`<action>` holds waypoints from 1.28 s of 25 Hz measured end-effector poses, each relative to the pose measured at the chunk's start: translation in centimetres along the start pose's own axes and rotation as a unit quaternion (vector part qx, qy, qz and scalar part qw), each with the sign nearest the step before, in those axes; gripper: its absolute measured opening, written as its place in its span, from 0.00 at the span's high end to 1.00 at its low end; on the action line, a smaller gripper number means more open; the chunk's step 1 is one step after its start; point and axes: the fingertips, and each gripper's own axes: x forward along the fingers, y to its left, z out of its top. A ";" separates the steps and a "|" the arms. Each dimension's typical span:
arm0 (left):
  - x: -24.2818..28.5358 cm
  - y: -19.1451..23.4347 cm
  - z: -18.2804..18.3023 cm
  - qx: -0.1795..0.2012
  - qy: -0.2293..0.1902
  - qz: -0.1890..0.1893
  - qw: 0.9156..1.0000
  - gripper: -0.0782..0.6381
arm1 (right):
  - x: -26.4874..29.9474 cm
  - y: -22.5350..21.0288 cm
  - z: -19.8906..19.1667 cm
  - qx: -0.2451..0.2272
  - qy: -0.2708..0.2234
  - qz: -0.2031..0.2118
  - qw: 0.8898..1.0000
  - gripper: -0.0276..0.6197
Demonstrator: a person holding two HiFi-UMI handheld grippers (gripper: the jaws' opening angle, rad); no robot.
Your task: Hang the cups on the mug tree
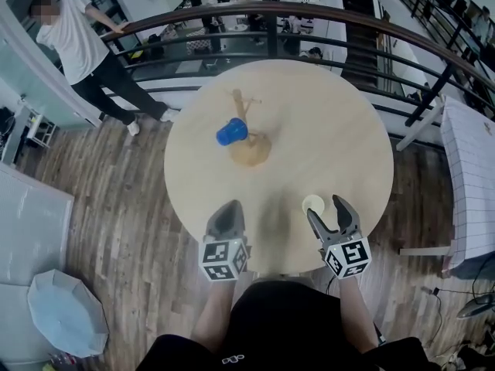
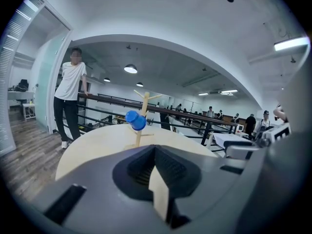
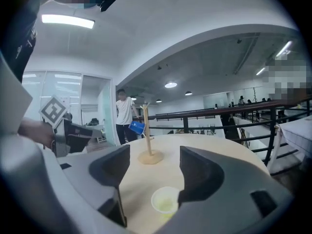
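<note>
Your right tongs (image 3: pixel 152 162) stand open, the pale cup (image 3: pixel 165 200) just ahead at the surface's (image 1: pixel 325 130) near edge. Straddle its wall squarely before closing. Your left tongs (image 2: pixel 155 152) are closed and empty. The blue cup (image 1: pixel 231 132) hangs on the mug tree (image 1: pixel 249 147), farther off.

Wears a black garment (image 1: pixel 278 323) with a small white logo (image 1: pixel 230 359), just below the near edge of the table (image 1: pixel 309 114). At that edge, shows a left hand-held gripper (image 1: pixel 229 207) and a right hand-held gripper (image 1: pixel 325 207), both grey with dark tapered jaws, each backed by a cube (image 1: pixel 224 259) of black-and-white square markers.
</note>
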 end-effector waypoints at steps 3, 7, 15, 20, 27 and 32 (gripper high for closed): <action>0.0 -0.3 -0.5 0.002 0.006 -0.003 1.000 0.87 | -0.1 -1.3 -3.9 -0.003 0.039 -0.013 0.999 0.46; -0.4 -0.4 -1.0 0.012 0.015 -0.003 1.000 0.87 | 0.5 -2.5 -8.8 -0.011 0.087 -0.019 0.996 0.46; -1.8 -0.1 -1.2 0.034 0.028 0.008 0.999 0.87 | 2.9 -2.3 -14.9 -0.022 0.148 0.006 0.989 0.44; -2.7 0.5 -1.3 0.042 0.034 0.017 0.998 0.87 | 4.5 -2.7 -16.1 -0.018 0.155 -0.005 0.988 0.44; -3.4 0.9 -1.7 0.047 0.040 0.025 0.998 0.87 | 5.4 -3.4 -14.5 -0.014 0.131 -0.033 0.991 0.44; -3.1 0.9 -1.6 0.043 0.036 0.024 0.998 0.87 | 4.2 -3.4 -8.6 -0.017 0.060 -0.053 0.997 0.47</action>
